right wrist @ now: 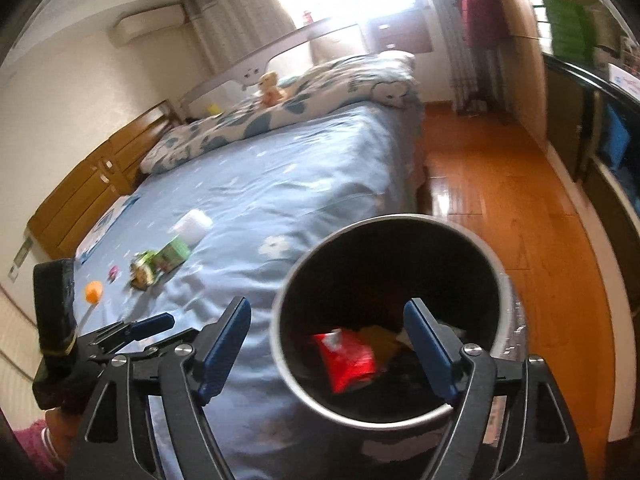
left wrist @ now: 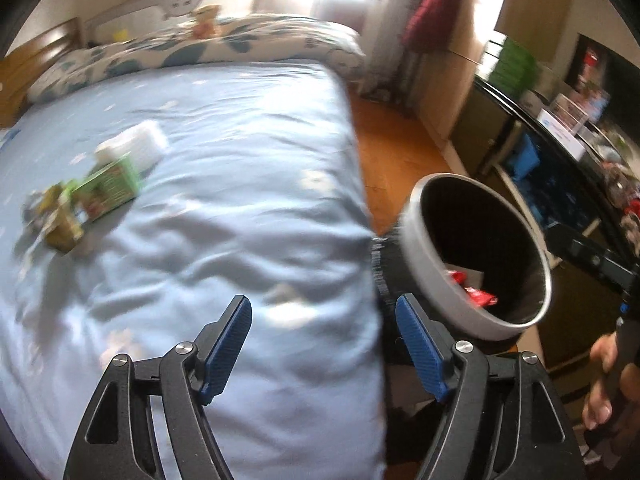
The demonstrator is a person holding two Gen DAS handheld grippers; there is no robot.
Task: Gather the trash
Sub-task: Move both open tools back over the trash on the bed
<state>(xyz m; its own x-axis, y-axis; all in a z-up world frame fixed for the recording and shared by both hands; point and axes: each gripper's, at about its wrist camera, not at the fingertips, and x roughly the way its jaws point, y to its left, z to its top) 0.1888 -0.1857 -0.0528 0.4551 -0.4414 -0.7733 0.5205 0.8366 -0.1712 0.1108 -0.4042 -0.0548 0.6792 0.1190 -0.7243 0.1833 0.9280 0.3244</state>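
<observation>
The left hand-held gripper (left wrist: 323,346) has its blue-padded jaws spread wide with nothing between them, poised over the near corner of the bed (left wrist: 224,216), whose light blue sheet fills most of the left wrist view. The right hand-held gripper (right wrist: 328,350) is likewise wide open and empty; its jaws frame the mouth of the trash bin (right wrist: 496,276), one finger over the sheet and the other over the bin's opening. The bin is round, with a silver rim and dark inside, and stands on the floor tight against the side of the bed. At its bottom lies a red wrapper (right wrist: 347,360) beside a yellowish scrap (right wrist: 382,340). More trash sits on the sheet, well apart from both grippers: a green carton (right wrist: 173,257) with a white packet (right wrist: 194,225) just behind it, a crumpled green-and-yellow wrapper (right wrist: 142,274) just beside the carton, then a small pink piece (right wrist: 114,273) and an orange ball-like thing (right wrist: 94,292) further toward the wooden headboard (right wrist: 92,196). A patterned quilt (right wrist: 304,96) is bunched along the far end of the bed with a small plush toy (right wrist: 270,88) on it. Beyond the bin stretches an orange wooden floor (right wrist: 500,208). A person's hand (left wrist: 604,380) shows at the right edge of the left wrist view.
</observation>
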